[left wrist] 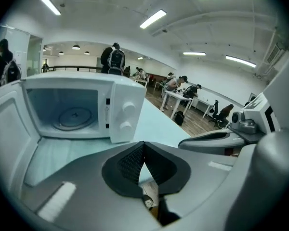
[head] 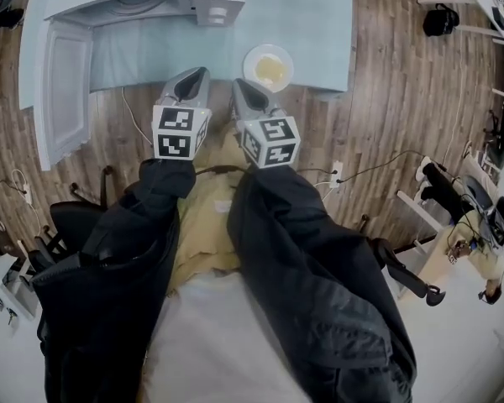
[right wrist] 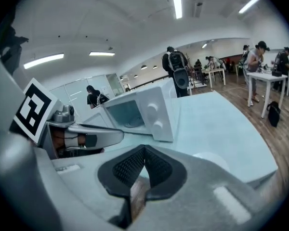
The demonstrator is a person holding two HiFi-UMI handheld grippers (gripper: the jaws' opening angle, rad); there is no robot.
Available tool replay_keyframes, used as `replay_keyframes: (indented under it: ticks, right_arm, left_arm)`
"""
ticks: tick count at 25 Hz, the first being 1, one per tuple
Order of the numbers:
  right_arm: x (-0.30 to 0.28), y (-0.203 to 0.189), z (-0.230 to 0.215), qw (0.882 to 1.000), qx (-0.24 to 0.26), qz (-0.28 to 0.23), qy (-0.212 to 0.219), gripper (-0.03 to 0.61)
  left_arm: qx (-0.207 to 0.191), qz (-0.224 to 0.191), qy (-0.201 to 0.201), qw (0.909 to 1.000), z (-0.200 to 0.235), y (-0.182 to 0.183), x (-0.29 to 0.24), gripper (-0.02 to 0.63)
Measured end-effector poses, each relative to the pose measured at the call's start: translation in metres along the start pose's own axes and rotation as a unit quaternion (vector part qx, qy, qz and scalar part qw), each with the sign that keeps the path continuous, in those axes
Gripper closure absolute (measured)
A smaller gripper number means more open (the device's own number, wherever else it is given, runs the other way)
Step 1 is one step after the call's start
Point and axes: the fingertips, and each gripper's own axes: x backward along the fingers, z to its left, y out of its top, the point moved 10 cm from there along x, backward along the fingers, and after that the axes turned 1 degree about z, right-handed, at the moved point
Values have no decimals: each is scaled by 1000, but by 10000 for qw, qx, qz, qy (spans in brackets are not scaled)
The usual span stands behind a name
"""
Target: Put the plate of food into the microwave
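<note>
A white plate (head: 268,68) with yellow food sits on the pale blue table (head: 319,23), near its front edge. To its left at the table's back stands a white microwave (head: 143,2) with its door (head: 63,91) swung open to the left. Its empty cavity and glass turntable (left wrist: 74,118) show in the left gripper view. My left gripper (head: 199,74) hovers shut and empty over the front edge, left of the plate. My right gripper (head: 240,86) is shut and empty just beside the plate's near left rim. The plate's edge (right wrist: 213,160) peeks past the right jaws.
The microwave door juts out past the table's left front. Cables, a socket strip (head: 336,175) and black chairs (head: 76,221) lie on the wooden floor below. Several people (left wrist: 114,59) and white desks (right wrist: 262,78) are far behind the table.
</note>
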Motion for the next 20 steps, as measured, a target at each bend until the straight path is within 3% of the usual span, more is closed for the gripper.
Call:
replay_keyframes:
  ticks: [4, 9, 15, 20]
  right_arm:
    - [-5, -23, -38, 9989, -208, 429, 5, 577]
    - [-13, -47, -73, 9958, -480, 785, 2, 577]
    - [-28, -76, -98, 9908, -877, 1003, -217, 576]
    - [-18, -94, -121, 9795, -1677, 962, -570, 543]
  left_arm:
    - [234, 812, -130, 9963, -12, -32, -31, 612]
    - [332, 1309, -262, 9905, -25, -60, -63, 612]
    - [457, 1586, -356, 9856, -25, -81, -83, 612]
    - [509, 1623, -319, 9849, -29, -83, -87, 612]
